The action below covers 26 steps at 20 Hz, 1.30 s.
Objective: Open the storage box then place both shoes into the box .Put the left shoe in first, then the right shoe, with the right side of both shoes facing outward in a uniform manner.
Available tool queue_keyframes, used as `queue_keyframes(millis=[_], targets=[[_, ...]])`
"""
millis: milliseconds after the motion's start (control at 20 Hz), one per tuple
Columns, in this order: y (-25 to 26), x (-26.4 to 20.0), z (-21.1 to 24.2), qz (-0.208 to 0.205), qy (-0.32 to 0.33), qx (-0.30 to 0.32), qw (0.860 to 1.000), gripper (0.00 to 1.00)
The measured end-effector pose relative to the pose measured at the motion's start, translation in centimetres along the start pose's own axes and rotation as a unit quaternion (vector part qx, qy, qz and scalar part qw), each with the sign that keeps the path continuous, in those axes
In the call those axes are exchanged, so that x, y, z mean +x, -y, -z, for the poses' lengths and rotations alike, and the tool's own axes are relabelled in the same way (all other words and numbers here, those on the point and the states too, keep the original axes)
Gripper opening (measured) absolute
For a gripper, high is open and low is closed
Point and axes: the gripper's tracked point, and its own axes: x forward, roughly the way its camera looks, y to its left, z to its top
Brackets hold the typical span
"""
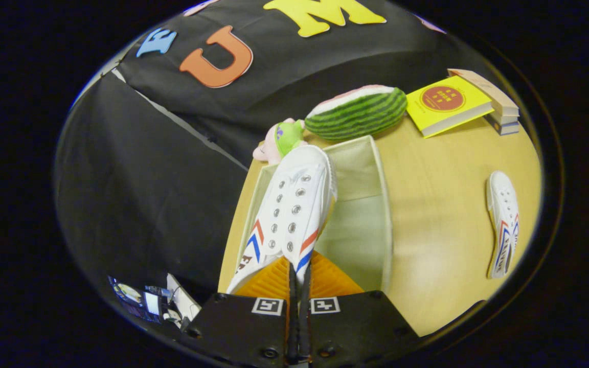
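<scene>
Between the gripper's two orange fingers, which are nearly closed together, is the rear edge of a white canvas shoe with red and blue chevron stripes on its sides; both fingers press on it and the shoe is lifted, toe pointing away. It hangs above the open storage box, a pale fabric bin standing on the wooden table, its inside bare where the floor of it shows to the right of the shoe. Well to the right of the box, the second white shoe lies on the table. Beyond the box's far rim sit a watermelon-slice plush and, to its left, a small pink and green soft toy. Farther right, a yellow book rests on a stack of books.
</scene>
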Motion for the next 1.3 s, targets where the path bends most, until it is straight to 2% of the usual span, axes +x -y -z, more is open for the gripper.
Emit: queue_keyframes(millis=[200,450,550,600,650,750,950,1000,1100,1300], targets=[[-0.7,3.1,2.0,0.005,-0.020,-0.002,1.000,0.06],[-0.2,4.9,2.9,0.027,-0.025,0.002,0.999,0.07],[-1.2,5.0,3.0,0.003,-0.033,-0.015,0.999,0.24],[-1.4,5.0,2.5,0.007,-0.028,-0.038,0.999,0.35],[-0.4,4.4,2.1,0.032,-0.019,-0.067,0.997,0.37],[1.3,3.3,0.7,0.088,0.006,-0.113,0.990,0.72],[2.0,0.3,-0.3,0.129,0.035,-0.186,0.973,0.73],[2.1,-0.7,-0.4,0.139,0.039,-0.205,0.968,0.80],[3.2,-2.4,-1.0,0.166,0.056,-0.229,0.958,0.80],[6.2,-6.6,-3.7,0.234,0.108,-0.266,0.929,0.84]])
